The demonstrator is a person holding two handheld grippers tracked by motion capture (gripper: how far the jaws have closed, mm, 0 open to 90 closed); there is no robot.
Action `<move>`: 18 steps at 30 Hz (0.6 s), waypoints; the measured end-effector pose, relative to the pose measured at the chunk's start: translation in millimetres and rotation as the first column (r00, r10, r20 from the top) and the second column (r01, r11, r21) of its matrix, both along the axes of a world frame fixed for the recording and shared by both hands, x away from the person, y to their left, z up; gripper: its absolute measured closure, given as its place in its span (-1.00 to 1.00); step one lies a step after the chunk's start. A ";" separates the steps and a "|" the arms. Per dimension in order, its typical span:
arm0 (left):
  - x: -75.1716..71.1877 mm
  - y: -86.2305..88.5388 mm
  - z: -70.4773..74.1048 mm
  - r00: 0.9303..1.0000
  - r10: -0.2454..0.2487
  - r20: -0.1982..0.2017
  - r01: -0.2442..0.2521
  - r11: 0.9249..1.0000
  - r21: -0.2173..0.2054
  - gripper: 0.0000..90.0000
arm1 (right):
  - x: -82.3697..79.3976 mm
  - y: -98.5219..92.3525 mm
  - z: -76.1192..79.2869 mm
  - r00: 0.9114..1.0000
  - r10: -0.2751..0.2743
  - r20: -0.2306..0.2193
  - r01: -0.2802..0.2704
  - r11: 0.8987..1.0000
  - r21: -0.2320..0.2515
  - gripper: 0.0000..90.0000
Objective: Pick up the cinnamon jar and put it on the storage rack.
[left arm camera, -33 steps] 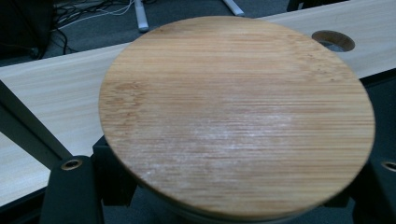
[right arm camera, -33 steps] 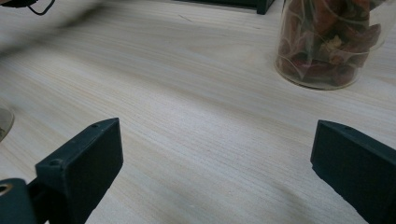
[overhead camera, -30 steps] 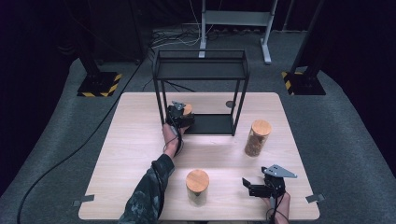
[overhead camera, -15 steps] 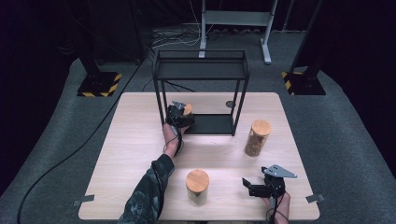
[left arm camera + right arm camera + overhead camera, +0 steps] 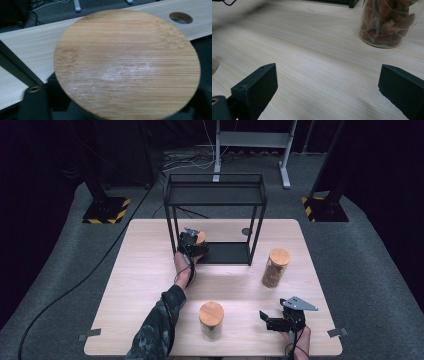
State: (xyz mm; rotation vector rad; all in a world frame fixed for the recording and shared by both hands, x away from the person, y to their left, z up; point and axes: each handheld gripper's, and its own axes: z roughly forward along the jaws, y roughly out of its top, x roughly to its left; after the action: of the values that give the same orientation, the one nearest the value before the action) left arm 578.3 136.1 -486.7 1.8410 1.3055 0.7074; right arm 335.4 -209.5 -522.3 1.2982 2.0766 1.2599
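Note:
A jar with a round bamboo lid stands on the bottom plate of a black wire rack, at its left end. My left gripper reaches in around it. Its jaws have just been opening, and the jar sits between the fingers with the pads drawn off it. A second bamboo-lidded jar stands near the front edge of the table. A third jar, holding dried reddish pieces, stands right of the rack. My right gripper rests open at the front right, with nothing between its jaws.
The light wooden table has a round hole behind the rack. The rack's posts stand around my left gripper. Cables and stand feet lie on the grey floor beyond the table.

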 end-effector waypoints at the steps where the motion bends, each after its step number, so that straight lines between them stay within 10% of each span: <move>1: -0.3 -0.7 1.3 1.000 0.000 -0.005 0.000 1.000 0.008 -0.64 | 0.0 0.0 0.0 1.000 0.000 0.000 0.000 1.000 0.000 -0.97; 7: -5.7 -6.8 11.2 1.000 -0.015 0.017 0.014 0.998 0.061 -0.99 | 0.0 -0.1 0.0 1.000 -0.001 0.000 0.001 1.000 0.001 -0.97; 18: -12.5 -8.8 34.4 0.999 -0.040 0.033 0.038 0.996 0.076 -1.00 | 0.0 0.1 0.0 1.000 -0.004 -0.001 0.004 1.000 -0.001 -0.97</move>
State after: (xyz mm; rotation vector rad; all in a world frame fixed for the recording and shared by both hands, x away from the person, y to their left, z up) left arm 565.8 127.3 -452.4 1.9008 1.2325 0.7738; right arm 335.4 -209.4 -522.3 1.3019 2.0742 1.2560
